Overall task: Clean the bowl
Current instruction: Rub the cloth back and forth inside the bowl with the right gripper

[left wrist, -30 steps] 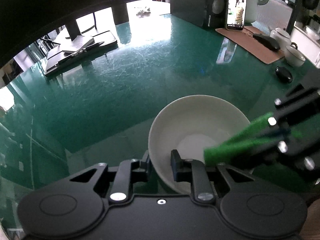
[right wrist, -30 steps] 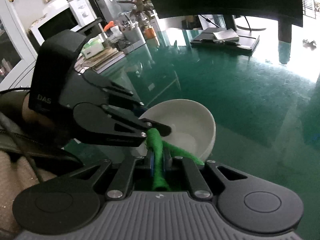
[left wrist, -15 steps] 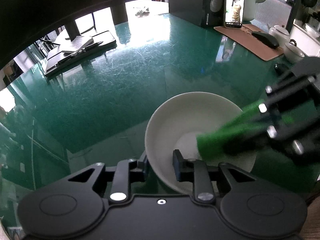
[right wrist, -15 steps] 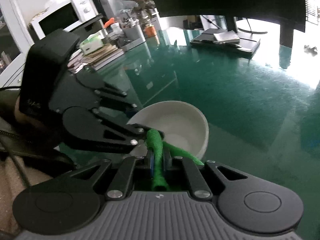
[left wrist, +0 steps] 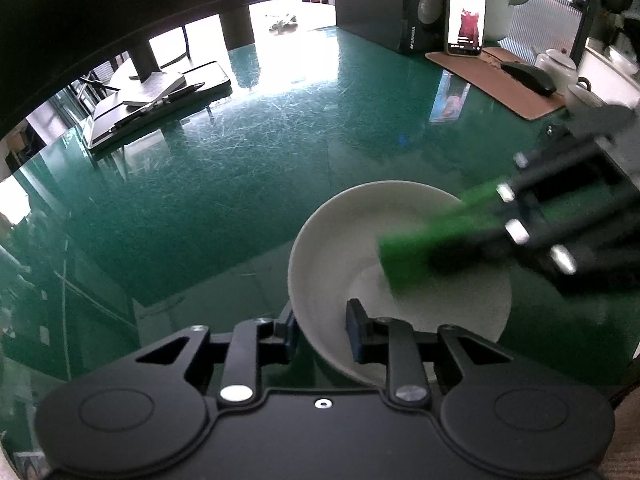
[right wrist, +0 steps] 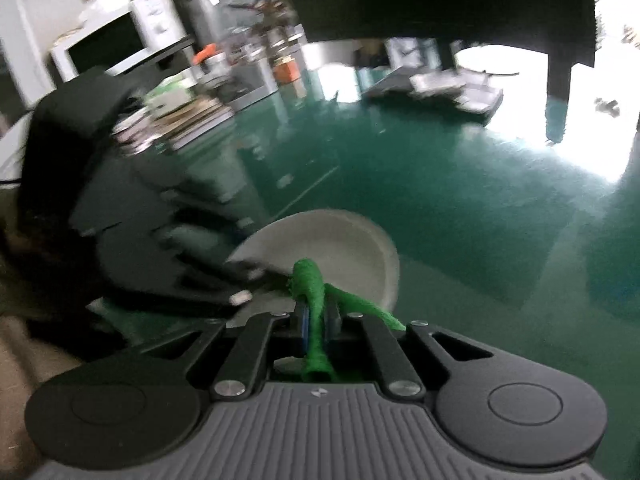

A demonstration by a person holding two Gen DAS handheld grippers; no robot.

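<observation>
Left claw (left wrist: 320, 322) pinches bowl (left wrist: 340, 240) rim, right claw (right wrist: 316, 320) clamps green cloth (right wrist: 310, 280): brace firmly, wipe the whole inner wall.

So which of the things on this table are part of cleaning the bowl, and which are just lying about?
In the job:
white bowl, rim between the left gripper's fingers
green scouring pad, clamped in the right gripper, inside the bowl

Lying about:
phone
speaker
brown mat
computer mouse
notebook and pen
</observation>
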